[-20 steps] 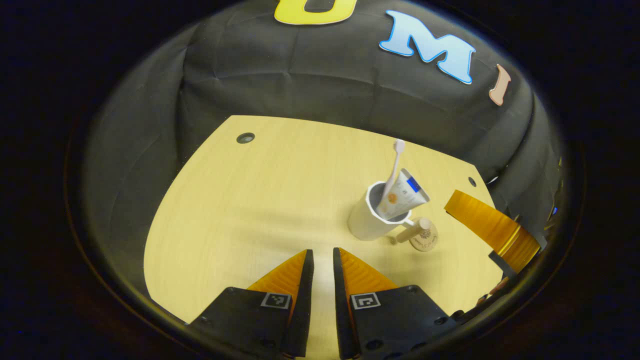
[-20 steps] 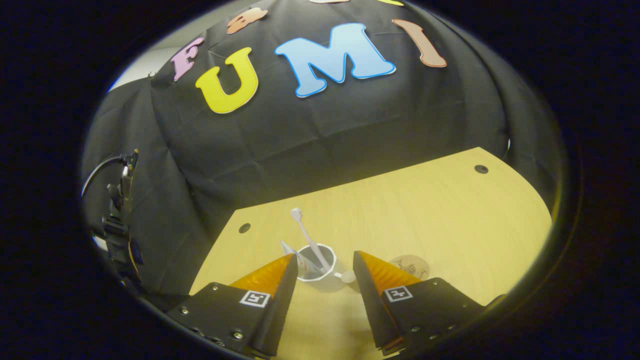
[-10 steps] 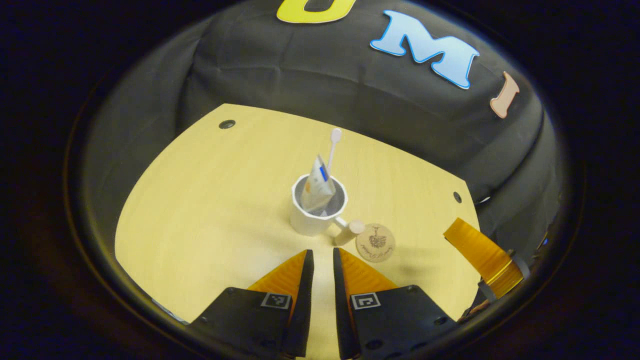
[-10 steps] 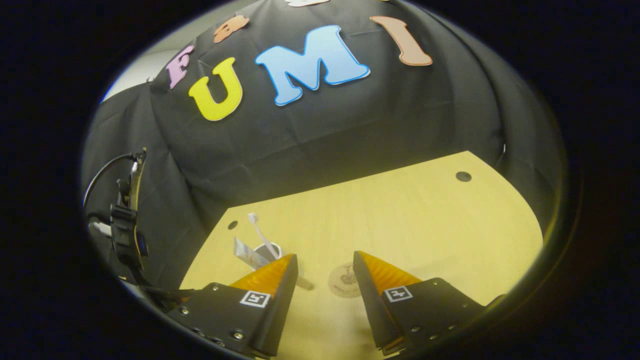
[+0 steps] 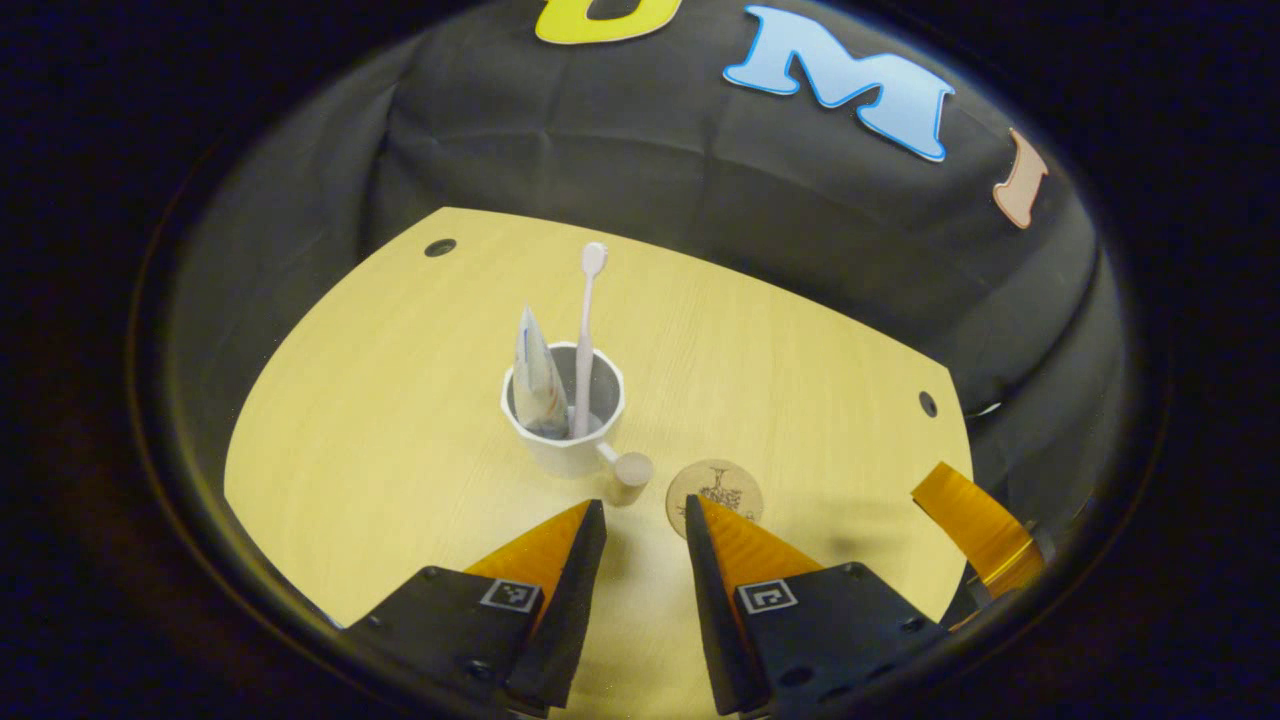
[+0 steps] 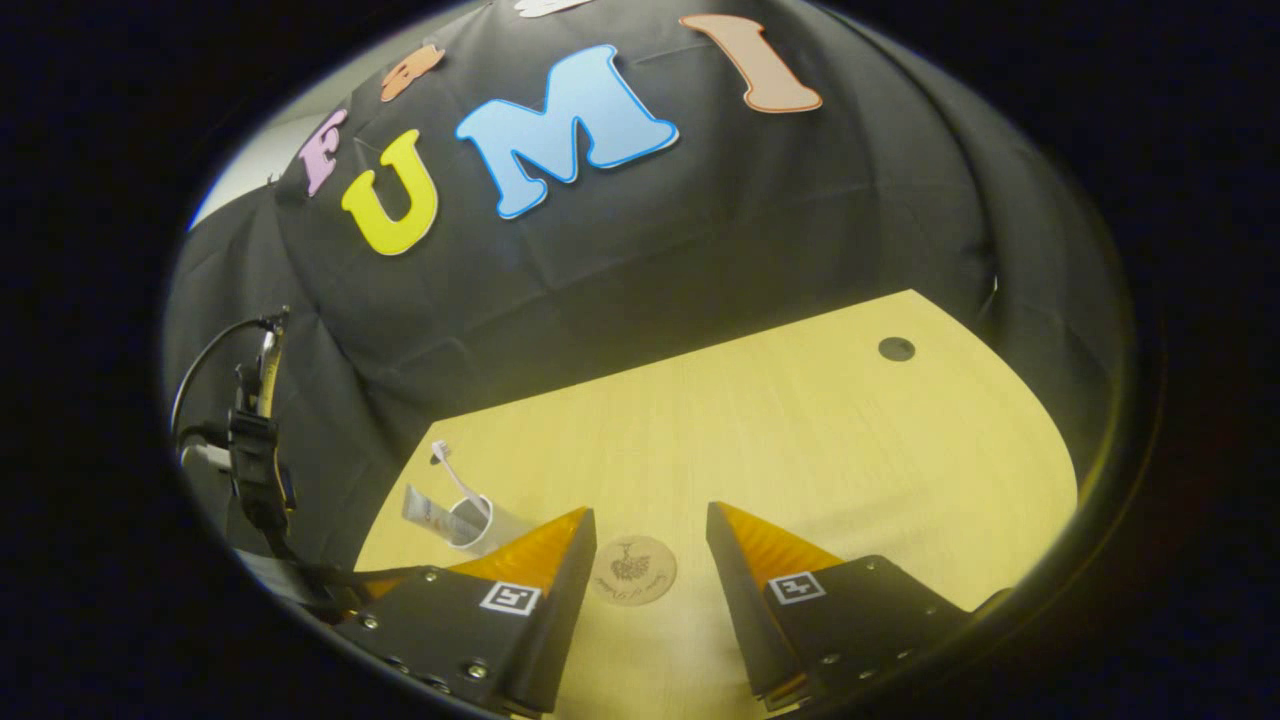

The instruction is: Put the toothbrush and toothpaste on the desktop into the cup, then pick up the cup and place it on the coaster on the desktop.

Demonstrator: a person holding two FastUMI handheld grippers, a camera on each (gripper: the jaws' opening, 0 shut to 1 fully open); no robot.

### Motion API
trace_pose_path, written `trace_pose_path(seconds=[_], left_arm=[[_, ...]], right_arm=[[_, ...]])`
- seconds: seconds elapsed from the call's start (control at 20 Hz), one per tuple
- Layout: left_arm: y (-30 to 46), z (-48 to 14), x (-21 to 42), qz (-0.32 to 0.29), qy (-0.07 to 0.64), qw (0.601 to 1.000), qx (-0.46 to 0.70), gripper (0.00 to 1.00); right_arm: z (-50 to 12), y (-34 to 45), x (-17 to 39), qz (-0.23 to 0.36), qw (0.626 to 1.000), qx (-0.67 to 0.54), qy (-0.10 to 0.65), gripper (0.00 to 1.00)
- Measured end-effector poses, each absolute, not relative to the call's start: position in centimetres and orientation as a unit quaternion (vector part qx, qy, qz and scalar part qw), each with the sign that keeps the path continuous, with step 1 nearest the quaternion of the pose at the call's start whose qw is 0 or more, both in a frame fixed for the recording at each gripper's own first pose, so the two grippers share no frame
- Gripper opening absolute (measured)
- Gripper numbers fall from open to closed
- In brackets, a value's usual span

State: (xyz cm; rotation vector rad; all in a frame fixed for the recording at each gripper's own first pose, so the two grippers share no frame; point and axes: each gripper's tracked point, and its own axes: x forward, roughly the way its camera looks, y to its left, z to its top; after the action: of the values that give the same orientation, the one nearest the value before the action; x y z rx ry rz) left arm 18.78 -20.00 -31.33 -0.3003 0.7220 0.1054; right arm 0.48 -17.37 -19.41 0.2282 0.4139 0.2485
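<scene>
The counter [image 5: 400,420] is pale wood with a curved edge and small dark holes near its rim. On it stand a white cup [image 5: 566,440] — straight ahead of the left tool [image 5: 640,520] — and a round coaster [image 5: 714,490] just beside it, apart.

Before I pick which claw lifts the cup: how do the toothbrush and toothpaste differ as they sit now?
The toothbrush is a thin white stick standing near upright and rising well above the cup; the toothpaste is a flat, printed tube, shorter, leaning against the rim. Both are inside the cup.
</scene>
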Motion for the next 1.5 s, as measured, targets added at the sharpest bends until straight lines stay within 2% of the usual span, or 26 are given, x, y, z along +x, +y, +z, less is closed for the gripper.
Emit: trace_pose_path(seconds=[0.85, 0.95, 1.05, 1.1, 1.15, 1.2, 1.25, 1.35, 1.4, 1.5], left_arm=[[-18.5, -34.4, 22.4, 0.148, 0.376, 0.899, -0.171, 0.57], [-18.4, -34.6, 22.5, 0.151, 0.379, 0.895, -0.179, 0.54], [-18.2, -34.9, 22.8, 0.154, 0.378, 0.895, -0.179, 0.38], [-18.3, -35.1, 23.0, 0.153, 0.379, 0.895, -0.18, 0.38], [-18.4, -35.1, 22.7, 0.153, 0.38, 0.894, -0.183, 0.58], [-18.2, -35.4, 23.0, 0.157, 0.38, 0.893, -0.181, 0.46], [-17.9, -35.3, 23.0, 0.163, 0.377, 0.894, -0.18, 0.41], [-17.6, -35.2, 23.0, 0.171, 0.367, 0.898, -0.173, 0.36], [-17.1, -35.0, 23.3, 0.176, 0.364, 0.899, -0.169, 0.3], [-16.7, -35.0, 23.3, 0.187, 0.36, 0.9, -0.159, 0.28]], right_arm=[[-21.7, -18.7, -0.3, 0.125, 0.96, 0.073, 0.239, 0.68], [-22.0, -18.4, -0.7, 0.127, 0.959, 0.072, 0.243, 0.68], [-22.4, -18.1, -1.1, 0.129, 0.957, 0.072, 0.249, 0.68], [-22.7, -18.1, -1.3, 0.129, 0.957, 0.071, 0.251, 0.68], [-23.0, -18.2, -1.6, 0.128, 0.956, 0.07, 0.254, 0.68], [-23.3, -18.3, -1.8, 0.127, 0.955, 0.069, 0.257, 0.68], [-23.6, -18.5, -2.0, 0.125, 0.955, 0.068, 0.261, 0.68], [-23.9, -18.9, -2.4, 0.121, 0.954, 0.07, 0.264, 0.68], [-24.1, -19.2, -2.5, 0.117, 0.955, 0.07, 0.265, 0.68], [-24.3, -19.8, -2.4, 0.11, 0.955, 0.071, 0.267, 0.68]])
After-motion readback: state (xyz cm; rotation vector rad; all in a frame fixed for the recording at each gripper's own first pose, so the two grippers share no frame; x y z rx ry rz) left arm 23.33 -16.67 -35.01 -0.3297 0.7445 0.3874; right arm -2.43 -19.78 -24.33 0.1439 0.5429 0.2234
